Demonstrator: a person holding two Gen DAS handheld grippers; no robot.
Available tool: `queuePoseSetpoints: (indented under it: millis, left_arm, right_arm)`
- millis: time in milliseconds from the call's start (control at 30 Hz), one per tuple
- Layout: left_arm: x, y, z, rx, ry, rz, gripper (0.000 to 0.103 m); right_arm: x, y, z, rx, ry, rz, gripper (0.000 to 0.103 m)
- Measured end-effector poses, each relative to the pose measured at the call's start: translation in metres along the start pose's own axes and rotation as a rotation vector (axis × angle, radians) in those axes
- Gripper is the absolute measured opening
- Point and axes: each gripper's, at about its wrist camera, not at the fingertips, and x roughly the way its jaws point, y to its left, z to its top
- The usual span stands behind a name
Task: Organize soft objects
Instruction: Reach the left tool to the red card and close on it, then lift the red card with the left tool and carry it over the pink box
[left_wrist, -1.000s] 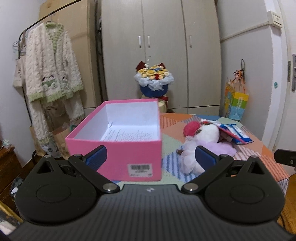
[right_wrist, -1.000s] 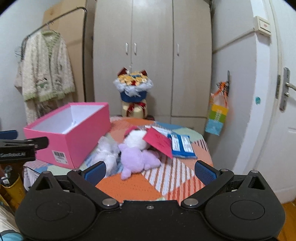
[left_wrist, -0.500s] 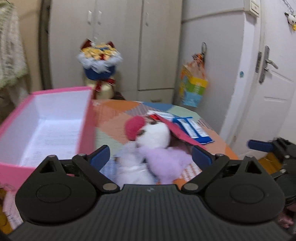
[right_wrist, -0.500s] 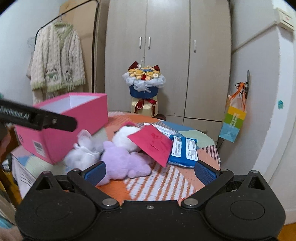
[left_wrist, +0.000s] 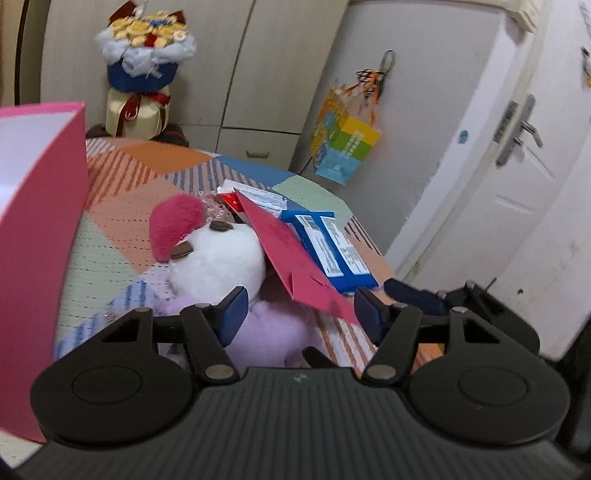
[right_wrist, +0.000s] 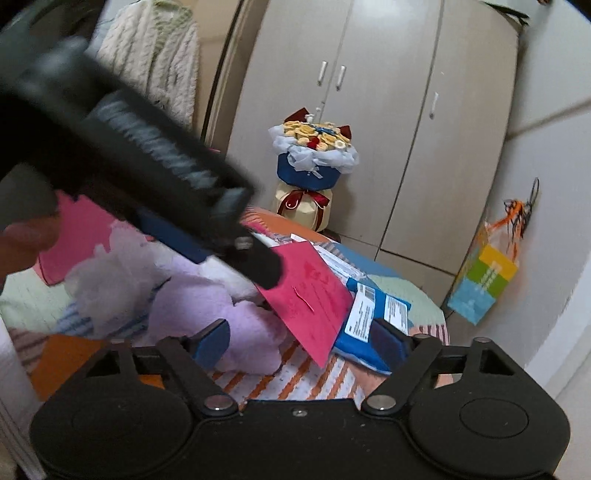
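While the soft toys lie heaped on the patchwork table (left_wrist: 122, 206) beside the pink box (left_wrist: 40, 236), the left gripper (left_wrist: 299, 310) is held partly open over the lilac plush (left_wrist: 269, 332), its jaws just narrowed, nothing gripped. The right gripper (right_wrist: 303, 341), also partly open and narrowing, is held empty near the red envelope (right_wrist: 310, 295).

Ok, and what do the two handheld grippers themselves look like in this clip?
Both are matte black plastic. The left gripper has two angled link arms with silver pivot pins, round housings at each side, a ribbed body, and dark blue pads on the fingers. The right gripper looks the same, with blue-padded fingers and a smooth body. No cables or sleeves are visible.
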Motion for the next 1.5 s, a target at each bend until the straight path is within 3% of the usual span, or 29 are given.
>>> queuePoseSetpoints:
  millis: [100,200,233,300,367,433,533,767,1500]
  left_arm:
    - [0.017,0.010,0.003,-0.124,0.021,0.017,0.063]
    - [0.026,0.014,0.003,-0.168,0.004,0.019,0.062]
    - [0.026,0.013,0.003,-0.171,-0.003,0.016,0.056]
    - [0.029,0.012,0.002,-0.182,0.011,0.007,0.045]
    - [0.033,0.012,0.001,-0.210,0.034,-0.003,0.028]
    - [0.035,0.009,-0.002,-0.205,0.020,-0.003,0.021]
    - [0.035,0.001,-0.007,-0.181,-0.004,0.016,0.011]
    - [0.018,-0.014,-0.015,-0.135,-0.089,0.037,0.009]
    - [-0.066,-0.028,-0.028,-0.082,-0.196,-0.026,0.009]
  right_arm:
    - [0.007,0.004,-0.001,-0.040,-0.009,-0.016,0.077]
    - [0.013,0.004,-0.001,-0.046,-0.011,-0.021,0.072]
    - [0.014,0.004,-0.001,-0.040,-0.013,-0.021,0.070]
    - [0.015,0.003,-0.001,-0.022,-0.013,-0.010,0.058]
    - [0.015,0.002,-0.001,0.000,-0.010,0.002,0.040]
    - [0.017,0.003,-0.001,0.020,0.003,-0.015,0.022]
    - [0.020,0.012,-0.003,0.025,0.017,-0.021,0.020]
    - [0.011,0.024,-0.002,0.024,-0.020,-0.062,0.010]
    - [-0.072,0.079,0.023,-0.104,-0.121,-0.147,0.005]
